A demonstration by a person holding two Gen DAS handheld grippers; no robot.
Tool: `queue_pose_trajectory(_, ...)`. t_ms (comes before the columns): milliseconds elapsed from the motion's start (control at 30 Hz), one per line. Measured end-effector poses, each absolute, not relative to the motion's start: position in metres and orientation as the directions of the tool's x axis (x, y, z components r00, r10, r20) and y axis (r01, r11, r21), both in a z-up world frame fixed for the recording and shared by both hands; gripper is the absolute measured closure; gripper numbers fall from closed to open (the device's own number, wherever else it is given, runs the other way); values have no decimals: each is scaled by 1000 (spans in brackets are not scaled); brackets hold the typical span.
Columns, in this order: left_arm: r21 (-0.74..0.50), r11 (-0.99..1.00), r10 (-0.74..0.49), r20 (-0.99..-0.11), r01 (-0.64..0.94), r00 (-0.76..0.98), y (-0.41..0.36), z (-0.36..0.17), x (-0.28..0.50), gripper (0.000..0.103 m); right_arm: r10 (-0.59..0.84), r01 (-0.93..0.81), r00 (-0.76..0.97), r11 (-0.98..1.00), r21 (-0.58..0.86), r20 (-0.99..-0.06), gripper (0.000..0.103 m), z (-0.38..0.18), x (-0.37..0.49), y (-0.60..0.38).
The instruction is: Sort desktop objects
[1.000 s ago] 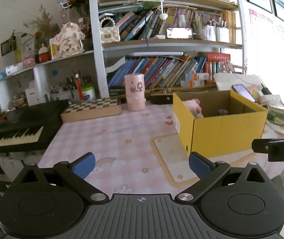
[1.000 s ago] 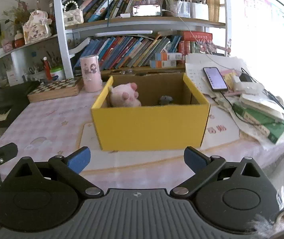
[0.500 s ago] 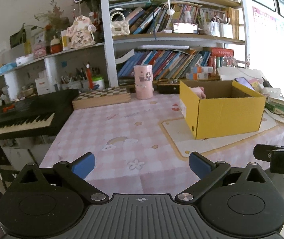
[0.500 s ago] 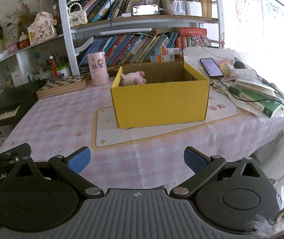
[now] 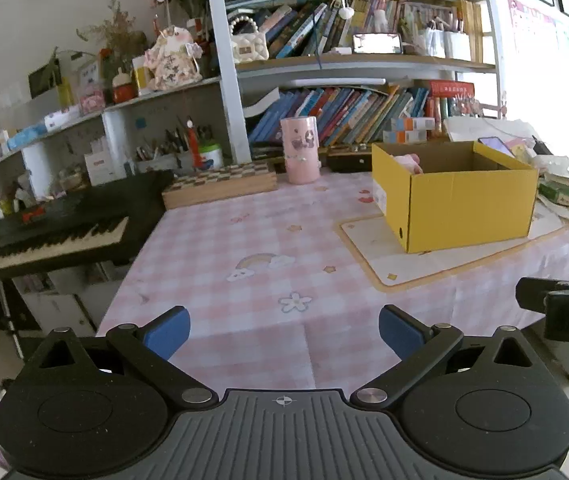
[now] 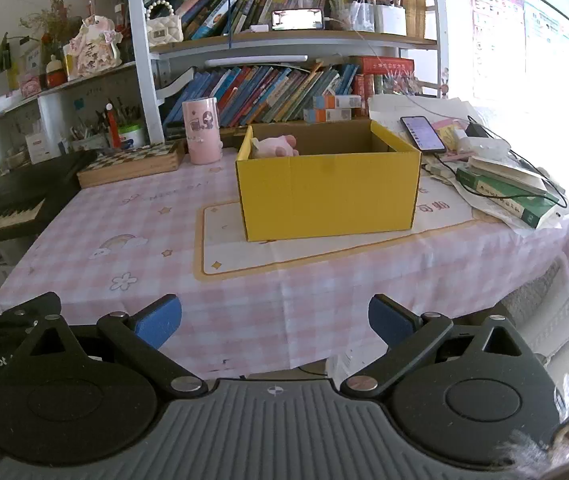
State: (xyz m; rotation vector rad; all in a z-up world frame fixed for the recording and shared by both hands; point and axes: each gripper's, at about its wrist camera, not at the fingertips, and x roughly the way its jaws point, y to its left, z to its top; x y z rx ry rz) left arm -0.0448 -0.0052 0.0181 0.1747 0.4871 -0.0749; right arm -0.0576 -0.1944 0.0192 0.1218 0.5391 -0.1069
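Yellow cardboard box sits mid-table with a pink plush toy at its far-left corner — sorting looks largely done. You hold left gripper and right gripper spread, empty, near the table's edge.

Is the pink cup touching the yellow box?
Apart. The right wrist view shows tablecloth between the pink cup and the yellow box.
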Motion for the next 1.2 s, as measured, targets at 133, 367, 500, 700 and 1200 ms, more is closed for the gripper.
queue_pose_trajectory(133,154,981,-33,-467,118,884,-5,18,-48,1,-74,137,857,987,86,-510,2,16,-67,-189)
queue_pose_trajectory(367,136,983,-42,-476,121,878,-2,18,-51,1,-72,131,854,988,79,-515,2,16,-76,-184)
queue_pose_trajectory(500,127,985,-40,-484,115,874,-1,16,-53,1,-71,129,846,989,74,-528,2,16,-76,-183)
queue_pose_trajectory(700,128,985,-39,-484,115,874,-2,16,-55,1,-71,133,838,988,76,-541,2,16,-78,-185)
queue_pose_trajectory(1200,127,982,-62,-492,142,868,-6,15,-60,0,-76,137,840,988,76,-537,2,15,-82,-186)
